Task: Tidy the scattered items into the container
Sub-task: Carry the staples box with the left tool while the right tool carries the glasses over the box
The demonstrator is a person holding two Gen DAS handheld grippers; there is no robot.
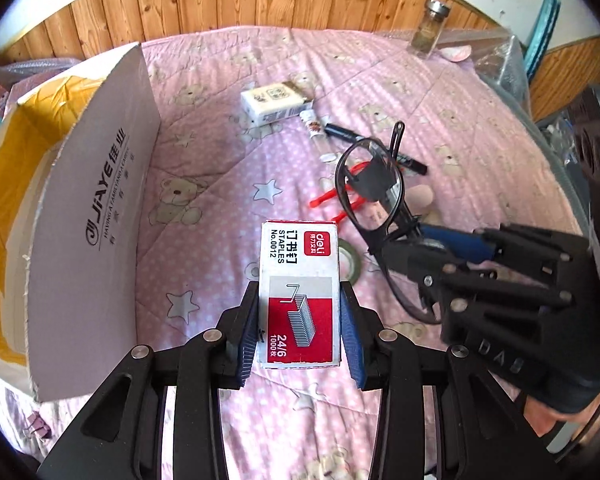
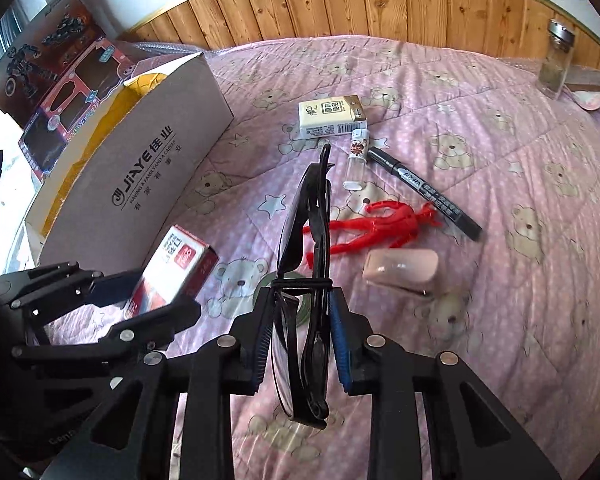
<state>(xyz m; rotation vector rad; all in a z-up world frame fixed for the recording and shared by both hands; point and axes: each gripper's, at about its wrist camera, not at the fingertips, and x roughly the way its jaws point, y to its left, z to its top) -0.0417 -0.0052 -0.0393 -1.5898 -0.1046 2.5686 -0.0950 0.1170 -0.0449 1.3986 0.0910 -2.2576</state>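
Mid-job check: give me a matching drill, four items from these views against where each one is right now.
Items:
1. staple box
2. glasses
3. marker
4. jar

Places:
A. standing at the far edge of the bed, by the wood panelling
B. clamped in the right gripper
C. lying on the pink quilt beside the red toy
D. clamped in the left gripper

Pairs: 1-D, 2-B, 3-C, 4-A

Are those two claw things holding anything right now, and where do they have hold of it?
Left gripper: staple box, gripped by its long sides. Right gripper: folded glasses, pinched across the lenses and arms.
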